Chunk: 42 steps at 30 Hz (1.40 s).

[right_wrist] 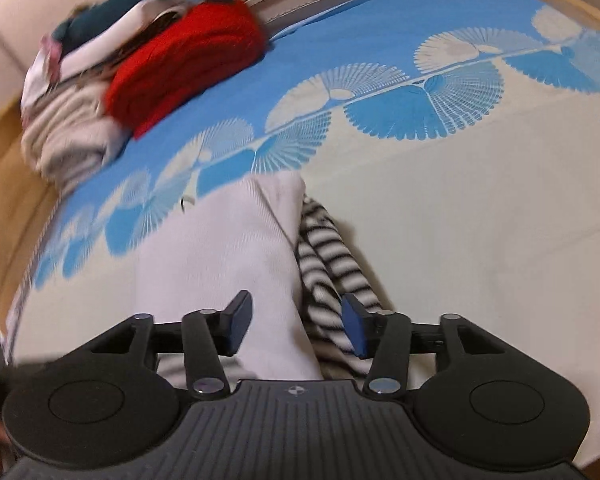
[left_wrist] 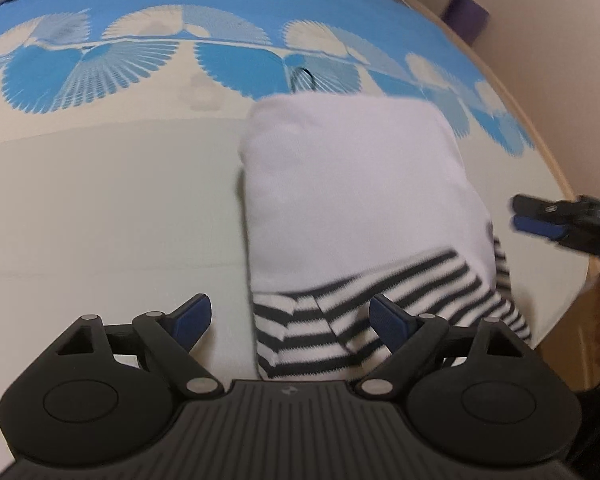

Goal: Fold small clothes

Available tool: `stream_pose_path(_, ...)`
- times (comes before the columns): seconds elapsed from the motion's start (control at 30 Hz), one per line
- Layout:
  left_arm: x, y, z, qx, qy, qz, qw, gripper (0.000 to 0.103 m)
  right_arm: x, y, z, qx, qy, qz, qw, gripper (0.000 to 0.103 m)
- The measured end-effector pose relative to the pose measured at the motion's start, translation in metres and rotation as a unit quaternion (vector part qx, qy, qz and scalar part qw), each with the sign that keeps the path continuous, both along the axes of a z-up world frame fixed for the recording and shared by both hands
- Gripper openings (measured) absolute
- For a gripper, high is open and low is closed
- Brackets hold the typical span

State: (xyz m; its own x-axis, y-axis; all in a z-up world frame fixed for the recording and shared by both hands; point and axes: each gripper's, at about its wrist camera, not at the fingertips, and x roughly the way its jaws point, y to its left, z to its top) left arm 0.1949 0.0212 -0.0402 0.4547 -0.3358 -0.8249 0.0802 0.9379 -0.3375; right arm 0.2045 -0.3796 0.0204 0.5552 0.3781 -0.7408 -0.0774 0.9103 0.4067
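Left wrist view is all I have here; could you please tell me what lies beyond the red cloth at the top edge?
Observer: The red cloth is a folded garment resting against a pile of other clothes near the bed's edge.
Operator: Thank you. Is the right gripper holding the garment?
Observer: No, the right gripper is open, with the white garment between its pads, unpinched.
Operator: Does striped fabric show on that side?
Observer: Yes, a striped sleeve is bunched along the white panel's edge.
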Motion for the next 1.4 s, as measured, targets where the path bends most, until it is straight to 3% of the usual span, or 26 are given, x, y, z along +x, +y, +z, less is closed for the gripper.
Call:
stream_pose_path(0.07, 0.002, 0.005, 0.002, -0.009, -0.001, 0.016, 0.9998, 0.09, 0.016, 0.009, -0.012, 0.002, 0.013, -0.016, 1.0, 0.054)
stream_pose_path(0.2, 0.008, 0.013, 0.005, -0.025, -0.004, 0.037, 0.999, 0.09, 0.041, 0.04, -0.039, -0.04, 0.04, -0.019, 0.998, 0.054)
stream_pose_path(0.27, 0.011, 0.017, 0.005, -0.04, -0.002, 0.049, 0.998, 0.09, 0.045, 0.052, -0.041, -0.058, 0.024, -0.012, 0.998, 0.037)
stream_pose_path(0.3, 0.013, 0.017, 0.006, -0.05, 0.001, 0.054, 0.9973, 0.09, 0.047, 0.056, -0.04, -0.052, 0.02, -0.003, 0.998, 0.013)
stream_pose_path(0.37, 0.016, 0.017, 0.005, -0.07, 0.008, 0.058, 0.9959, 0.09, 0.047, 0.059, -0.035, -0.037, 0.004, 0.004, 0.999, 0.006)
stream_pose_path(0.47, 0.021, 0.011, 0.004, -0.086, 0.011, 0.051, 0.9949, 0.09, 0.049, 0.047, -0.025, -0.032, -0.039, -0.033, 0.998, 0.005)
stream_pose_path(0.53, 0.023, 0.005, 0.001, -0.087, 0.017, 0.046, 0.995, 0.09, 0.052, 0.04, -0.026, -0.073, -0.038, -0.072, 0.994, 0.003)
stream_pose_path(0.6, 0.024, 0.0, -0.005, -0.086, 0.033, 0.04, 0.995, 0.09, 0.058, 0.039, -0.038, -0.135, -0.003, -0.084, 0.987, 0.003)
stream_pose_path(0.67, 0.025, -0.008, -0.015, -0.078, 0.056, 0.027, 0.995, 0.09, 0.061, 0.035, -0.054, -0.144, 0.044, -0.085, 0.985, 0.003)
stream_pose_path(0.73, 0.025, -0.015, -0.023, -0.053, 0.073, 0.007, 0.9959, 0.091, 0.061, 0.036, -0.06, -0.155, 0.055, -0.076, 0.983, 0.003)
stream_pose_path(0.8, 0.023, -0.018, -0.025, -0.038, 0.075, 0.002, 0.9965, 0.091, 0.059, 0.038, -0.058, -0.156, 0.048, -0.07, 0.984, 0.003)
stream_pose_path(0.93, 0.021, -0.017, -0.012, -0.089, 0.045, -0.022, 0.9947, 0.089, 0.055, 0.034, -0.056, -0.16, 0.04, -0.075, 0.984, 0.002)
stream_pose_path(0.97, 0.02, -0.023, -0.013, -0.083, 0.044, -0.046, 0.9945, 0.089, 0.056, 0.032, -0.053, -0.156, 0.033, -0.081, 0.984, 0.002)
stream_pose_path(1.07, 0.014, -0.043, -0.033, 0.021, 0.067, -0.082, 0.9941, 0.093, 0.055, 0.027, -0.044, -0.168, 0.012, -0.102, 0.98, 0.0)
stream_pose_path(1.13, 0.016, -0.038, -0.031, 0.01, 0.073, -0.068, 0.995, 0.093, 0.054, 0.021, -0.042, -0.184, 0.008, -0.121, 0.975, 0.0)
stream_pose_path(1.2, 0.02, -0.027, -0.02, -0.024, 0.058, -0.051, 0.9967, 0.092, 0.052, 0.007, -0.037, -0.135, 0.003, -0.143, 0.981, 0.001)
stream_pose_path(1.27, 0.023, -0.017, -0.012, -0.046, 0.04, -0.021, 0.9979, 0.092, 0.048, -0.001, -0.032, -0.085, -0.006, -0.142, 0.986, 0.006)
stream_pose_path(1.3, 0.027, -0.01, -0.011, -0.057, 0.037, -0.004, 0.9977, 0.092, 0.045, -0.003, -0.03, -0.059, -0.008, -0.132, 0.989, 0.024)
stream_pose_path(1.33, 0.032, -0.003, -0.011, -0.069, 0.039, 0.016, 0.9967, 0.092, 0.042, -0.004, -0.029, -0.037, -0.01, -0.118, 0.992, 0.054)
stream_pose_path(1.4, 0.041, 0.01, -0.016, -0.101, 0.05, 0.056, 0.9921, 0.092, 0.038, -0.001, -0.031, -0.016, -0.004, -0.085, 0.996, 0.081)
